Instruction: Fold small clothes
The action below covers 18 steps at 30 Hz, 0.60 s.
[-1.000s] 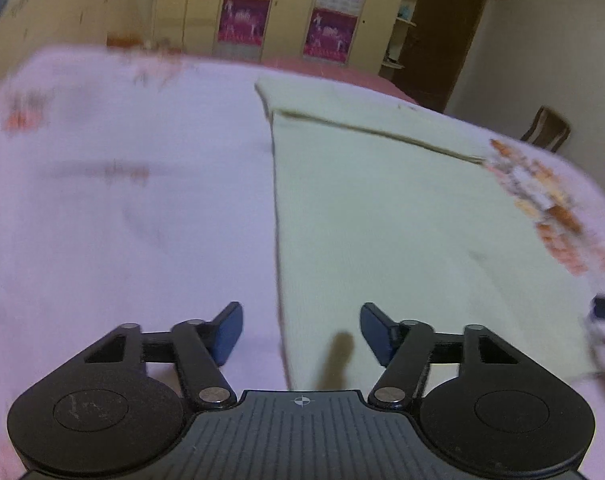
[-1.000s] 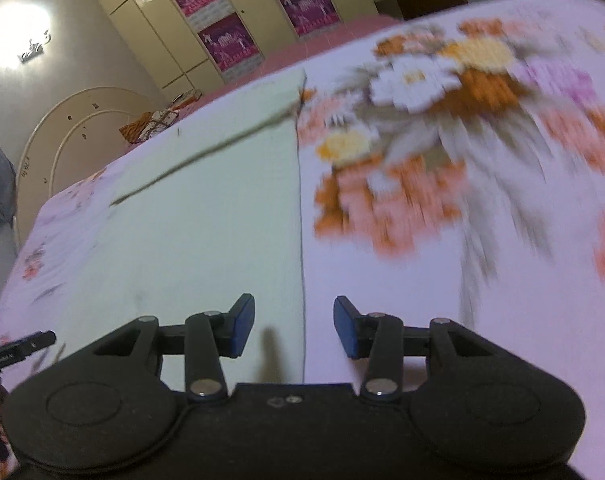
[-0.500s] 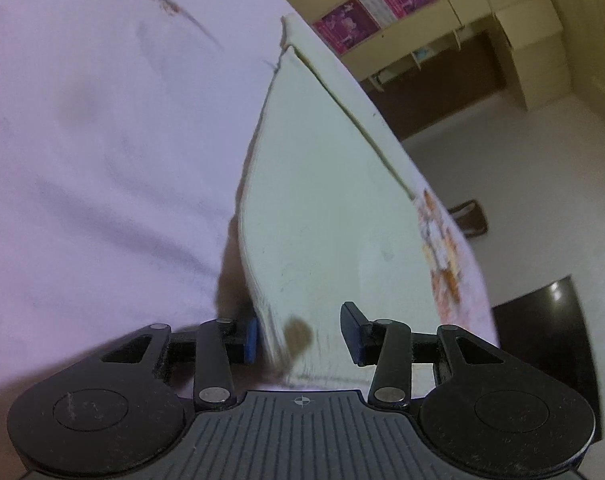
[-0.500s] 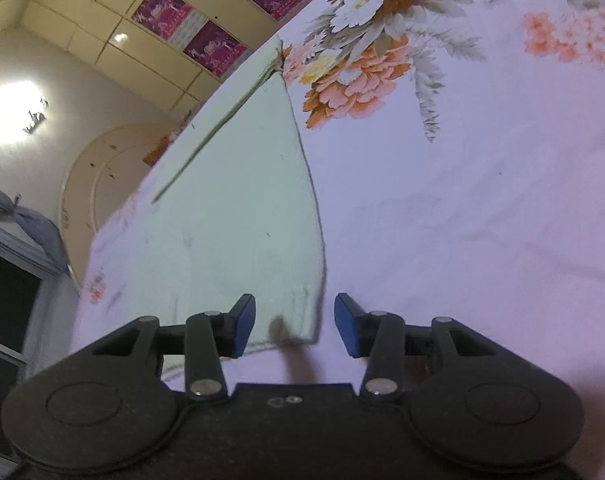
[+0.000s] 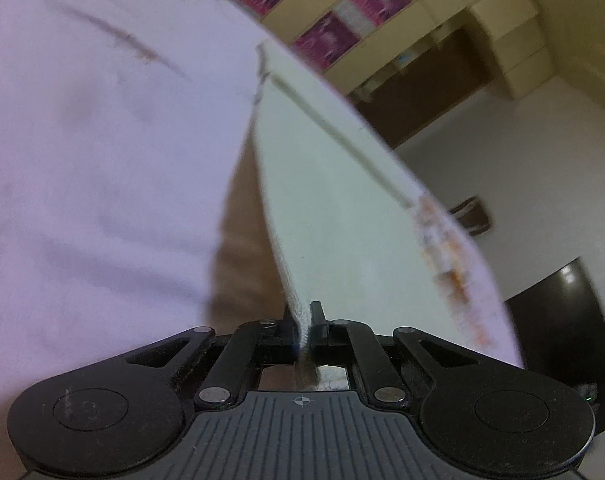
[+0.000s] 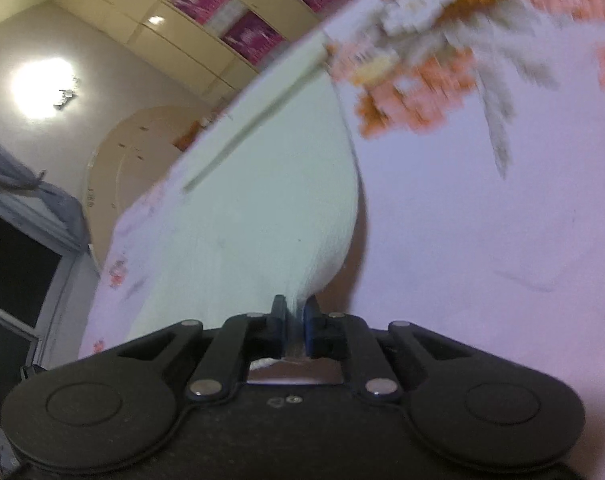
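A pale green rectangular knitted cloth (image 5: 334, 200) lies spread flat on a bed covered by a pink-white sheet with an orange and white flower print (image 5: 102, 160). All places here are given from that cloth.

The left gripper (image 5: 302, 330) sits at the cloth's near left corner. Its black jaws are pinched together on the cloth's edge, and the ribbed hem stands up thin between the blue pads. That corner is raised off the sheet, with a brown shadow beneath it on the left side.

The right gripper (image 6: 293, 326) sits at the cloth's near right corner. Its jaws are closing, and the frames show the fabric already squeezed between the pads, with the corner bunched and lifted above the sheet (image 6: 482, 240).

A darker stripe (image 5: 342, 136) runs across the far end of the cloth. Beyond the far end stands a cream cupboard with magenta panels (image 6: 238, 36). To the cloth's right the sheet carries the large flower print (image 6: 422, 60); to its left the sheet is mostly plain.
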Each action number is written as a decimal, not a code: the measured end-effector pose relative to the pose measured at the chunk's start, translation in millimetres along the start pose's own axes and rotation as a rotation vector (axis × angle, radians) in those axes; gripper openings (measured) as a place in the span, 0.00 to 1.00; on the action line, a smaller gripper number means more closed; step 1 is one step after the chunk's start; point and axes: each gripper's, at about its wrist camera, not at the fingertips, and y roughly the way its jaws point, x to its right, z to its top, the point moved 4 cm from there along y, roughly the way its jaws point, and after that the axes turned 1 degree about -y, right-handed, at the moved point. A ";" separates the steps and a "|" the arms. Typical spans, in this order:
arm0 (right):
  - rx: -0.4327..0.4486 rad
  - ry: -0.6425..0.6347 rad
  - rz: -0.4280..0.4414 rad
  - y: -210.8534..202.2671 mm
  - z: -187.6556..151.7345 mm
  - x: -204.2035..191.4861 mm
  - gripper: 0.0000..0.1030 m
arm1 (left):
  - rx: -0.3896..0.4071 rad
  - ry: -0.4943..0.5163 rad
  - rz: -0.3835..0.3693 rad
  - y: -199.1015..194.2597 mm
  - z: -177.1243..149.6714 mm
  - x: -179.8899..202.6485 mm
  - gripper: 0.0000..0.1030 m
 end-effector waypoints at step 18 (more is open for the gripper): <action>-0.012 0.192 0.114 37.2 23.2 53.2 0.30 | -0.027 -0.091 -0.037 7.6 -10.6 -23.2 0.05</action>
